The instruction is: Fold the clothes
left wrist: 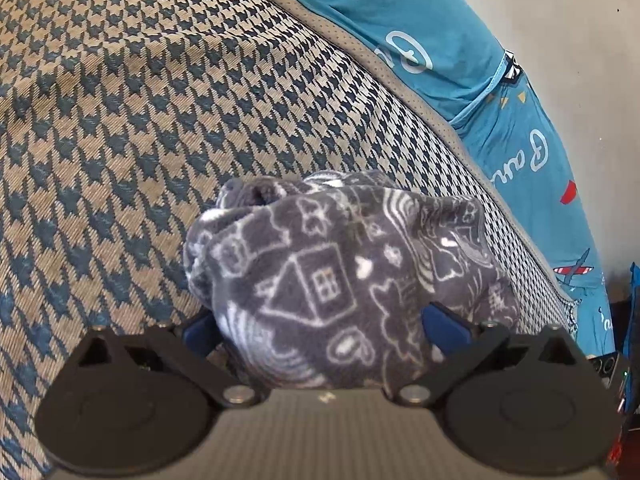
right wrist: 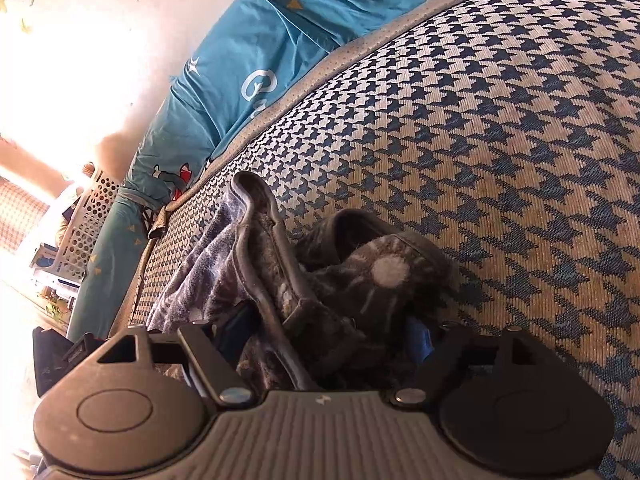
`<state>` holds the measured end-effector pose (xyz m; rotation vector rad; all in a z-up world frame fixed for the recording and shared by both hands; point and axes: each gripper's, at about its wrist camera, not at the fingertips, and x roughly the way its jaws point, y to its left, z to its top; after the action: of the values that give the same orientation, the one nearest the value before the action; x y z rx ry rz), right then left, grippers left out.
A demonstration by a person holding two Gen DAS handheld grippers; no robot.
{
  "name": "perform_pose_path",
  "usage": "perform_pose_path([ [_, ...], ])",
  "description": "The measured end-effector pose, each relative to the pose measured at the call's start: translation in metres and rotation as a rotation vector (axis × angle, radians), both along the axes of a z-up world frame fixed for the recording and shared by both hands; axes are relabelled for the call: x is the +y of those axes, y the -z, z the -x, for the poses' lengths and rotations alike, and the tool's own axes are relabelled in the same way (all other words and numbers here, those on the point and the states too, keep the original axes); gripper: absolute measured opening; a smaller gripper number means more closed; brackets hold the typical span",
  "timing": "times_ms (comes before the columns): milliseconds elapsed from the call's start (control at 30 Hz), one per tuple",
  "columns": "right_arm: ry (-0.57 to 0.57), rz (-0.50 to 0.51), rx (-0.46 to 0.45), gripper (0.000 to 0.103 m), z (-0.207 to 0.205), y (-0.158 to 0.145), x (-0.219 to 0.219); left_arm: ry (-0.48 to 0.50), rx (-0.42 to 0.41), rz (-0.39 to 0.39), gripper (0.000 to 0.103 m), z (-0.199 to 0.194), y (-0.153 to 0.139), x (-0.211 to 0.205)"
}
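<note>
On the left, your left gripper (left wrist: pixel 320 320) was clamped on a thick bunch of the grey fleece garment (left wrist: pixel 340 268), its blue fingers (left wrist: pixel 444 324) pressed into the wad from both sides. The garment sat low on the houndstooth mattress (left wrist: pixel 140 120), near the edge where the blue sheet (left wrist: pixel 460 52) hung.

On the right, your right gripper (right wrist: pixel 320 332) had its jaws spread wide, with the piped edge (right wrist: pixel 256 240) of the same garment (right wrist: pixel 360 276) lying loose between them; I couldn't tell for sure whether the pads touched cloth, but they didn't seem to pinch it.

It looked soft, light and floppy, likely to slump and cling to the woven cover rather than slide. I'd judge the firmer piped hem the best place to take hold, since it gives a straight line to fold from.

The fingertips were buried in fleece, the garment's full outline was bunched and cut off, and the far left of the right view was washed out by glare
</note>
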<state>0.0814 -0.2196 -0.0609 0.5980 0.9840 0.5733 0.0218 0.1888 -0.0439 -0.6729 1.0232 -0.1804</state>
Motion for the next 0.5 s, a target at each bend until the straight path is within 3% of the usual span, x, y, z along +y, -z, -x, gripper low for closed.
perform_pose_path([
  [167,-0.001,-0.018,0.007,0.077,-0.002,0.000,-0.001,-0.012,0.000,0.013,0.103,-0.001,0.001,-0.002],
  [300,0.034,-0.097,0.057,0.077,-0.003,0.004,-0.012,-0.018,-0.002,0.050,0.103,0.001,0.003,0.003],
  [500,0.041,-0.097,0.066,0.082,-0.004,0.001,-0.008,0.001,-0.005,0.016,0.103,-0.001,0.002,-0.002],
])
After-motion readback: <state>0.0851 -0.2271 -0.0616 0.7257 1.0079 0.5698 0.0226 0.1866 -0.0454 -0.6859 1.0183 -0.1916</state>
